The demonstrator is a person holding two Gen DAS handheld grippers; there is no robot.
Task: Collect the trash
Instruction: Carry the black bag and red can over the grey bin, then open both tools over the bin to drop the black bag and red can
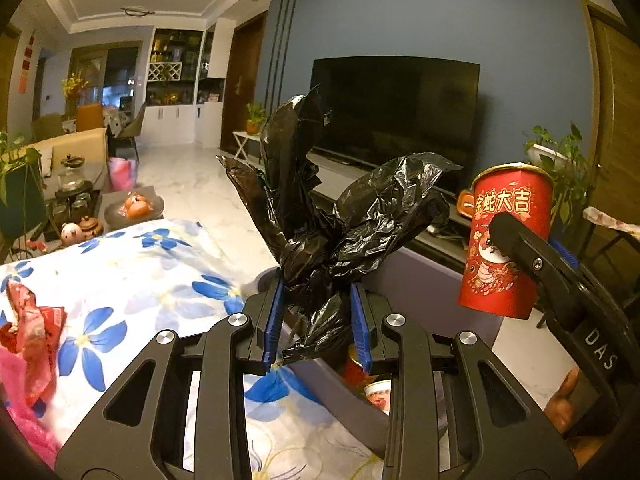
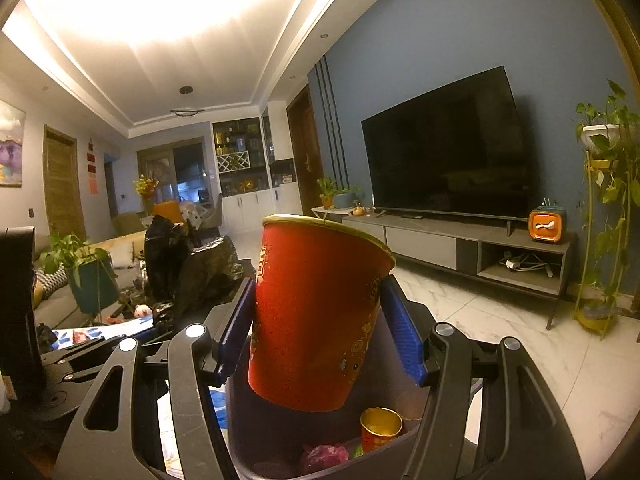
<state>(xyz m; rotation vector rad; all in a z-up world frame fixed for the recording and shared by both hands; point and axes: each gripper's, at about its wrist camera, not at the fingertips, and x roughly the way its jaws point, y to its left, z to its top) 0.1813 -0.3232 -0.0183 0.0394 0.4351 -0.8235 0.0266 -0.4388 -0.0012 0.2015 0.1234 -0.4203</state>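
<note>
Right tongs (image 2: 318,312) pinching the red cup (image 2: 316,316), poised over the bin (image 2: 240,420) just below; left tongs (image 1: 318,320) clamped on the black bag (image 1: 332,232). Risk: tilted cup could clip the rim and tumble outside.

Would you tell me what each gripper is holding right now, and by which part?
The left gripper pinches the black trash bag at its gathered neck. The right gripper grips the red paper cup by its side walls, mid-height.

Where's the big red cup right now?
The big red cup sits clamped in the right tool, directly above the grey bin, whose black bag the left tool grips.
</note>
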